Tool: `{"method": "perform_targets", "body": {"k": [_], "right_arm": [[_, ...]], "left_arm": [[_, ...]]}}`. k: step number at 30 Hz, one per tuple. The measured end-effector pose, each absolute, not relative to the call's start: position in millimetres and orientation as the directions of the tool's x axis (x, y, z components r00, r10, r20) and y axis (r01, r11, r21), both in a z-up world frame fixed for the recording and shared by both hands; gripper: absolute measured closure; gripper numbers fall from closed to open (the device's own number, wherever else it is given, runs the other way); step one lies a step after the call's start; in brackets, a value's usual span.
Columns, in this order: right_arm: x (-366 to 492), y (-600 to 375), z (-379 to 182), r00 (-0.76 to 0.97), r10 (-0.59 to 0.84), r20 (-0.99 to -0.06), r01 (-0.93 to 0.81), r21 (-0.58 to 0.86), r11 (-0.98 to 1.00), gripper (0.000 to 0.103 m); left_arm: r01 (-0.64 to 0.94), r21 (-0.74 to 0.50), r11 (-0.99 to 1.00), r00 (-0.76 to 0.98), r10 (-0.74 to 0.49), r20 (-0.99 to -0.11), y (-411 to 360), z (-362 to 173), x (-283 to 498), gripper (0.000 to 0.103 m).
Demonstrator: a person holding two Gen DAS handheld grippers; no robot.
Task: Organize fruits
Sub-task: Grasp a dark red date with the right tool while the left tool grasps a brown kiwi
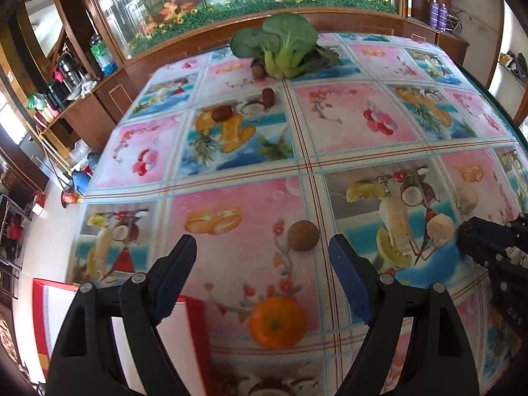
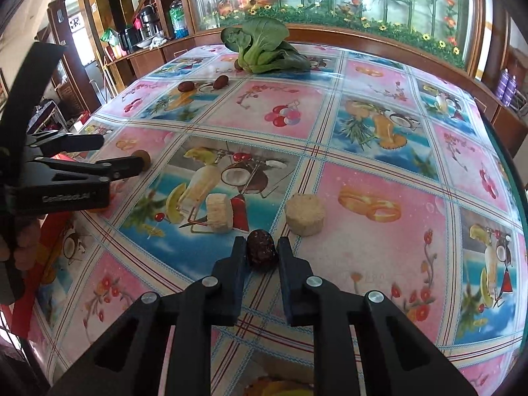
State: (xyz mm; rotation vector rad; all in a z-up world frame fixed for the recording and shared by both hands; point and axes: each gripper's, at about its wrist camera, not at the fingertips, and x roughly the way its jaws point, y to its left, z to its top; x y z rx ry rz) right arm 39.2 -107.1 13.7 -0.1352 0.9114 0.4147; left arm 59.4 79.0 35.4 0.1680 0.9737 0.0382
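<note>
the left gripper (image 2: 112,155) carries pale lettering on its black side block that reads roughly "genrobot.ai", seen from the right wrist. the right gripper (image 1: 468,231) shows "das" on its black body. no other writing is legible.

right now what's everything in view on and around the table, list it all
dark red fruit: one, between the right gripper's pads, near table edge
pale round slices: two, beige, just beyond that fruit
brown round fruit: one, ahead of the left gripper, on the cloth
small brown fruits: three, far side, one tucked against the greens
leafy greens: one bunch, green, far edge
tablecloth: one, pink and blue, printed fruit
red box: one, red, white inside, off the left table edge
left gripper: black, open, empty
right gripper: black, shut on the dark red fruit
</note>
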Motion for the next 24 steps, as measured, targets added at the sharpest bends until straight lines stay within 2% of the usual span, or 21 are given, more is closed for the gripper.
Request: {"method": "perform_targets", "body": {"k": [2, 4, 8, 10, 15, 18, 24], "right_arm": [[38.9, -106.7, 13.6, 0.542, 0.289, -0.789, -0.406, 0.055, 0.912, 0.086], [39.1, -106.1, 13.5, 0.544, 0.286, -0.789, -0.408, 0.050, 0.912, 0.086], [39.1, -104.9, 13.6, 0.547, 0.278, -0.789, -0.411, 0.036, 0.911, 0.086], [39.3, -104.8, 13.6, 0.546, 0.278, -0.790, -0.412, 0.035, 0.911, 0.086], [38.8, -104.8, 14.3, 0.543, 0.273, -0.794, -0.410, 0.033, 0.912, 0.086], [39.7, -106.4, 14.6, 0.540, 0.274, -0.796, -0.403, 0.041, 0.914, 0.086], [40.7, -109.7, 15.0, 0.549, 0.259, -0.795, -0.381, 0.038, 0.924, 0.086]], "left_arm": [[0.041, 0.144, 0.989, 0.553, 0.098, -0.827, 79.1, 30.9, 63.9, 0.021], [0.041, 0.128, 0.991, 0.545, 0.085, -0.834, 78.9, 27.6, 67.7, 0.027], [0.063, 0.102, 0.993, 0.518, 0.055, -0.854, 76.0, 20.5, 74.6, 0.046], [0.066, 0.084, 0.994, 0.517, 0.038, -0.855, 75.2, 19.1, 76.2, 0.051], [0.098, 0.048, 0.994, 0.510, -0.009, -0.860, 69.6, 19.0, 76.9, 0.072], [0.109, 0.043, 0.993, 0.512, -0.019, -0.859, 66.4, 18.8, 75.2, 0.078], [0.114, 0.045, 0.992, 0.509, -0.019, -0.860, 59.0, 20.6, 68.9, 0.078]]}}
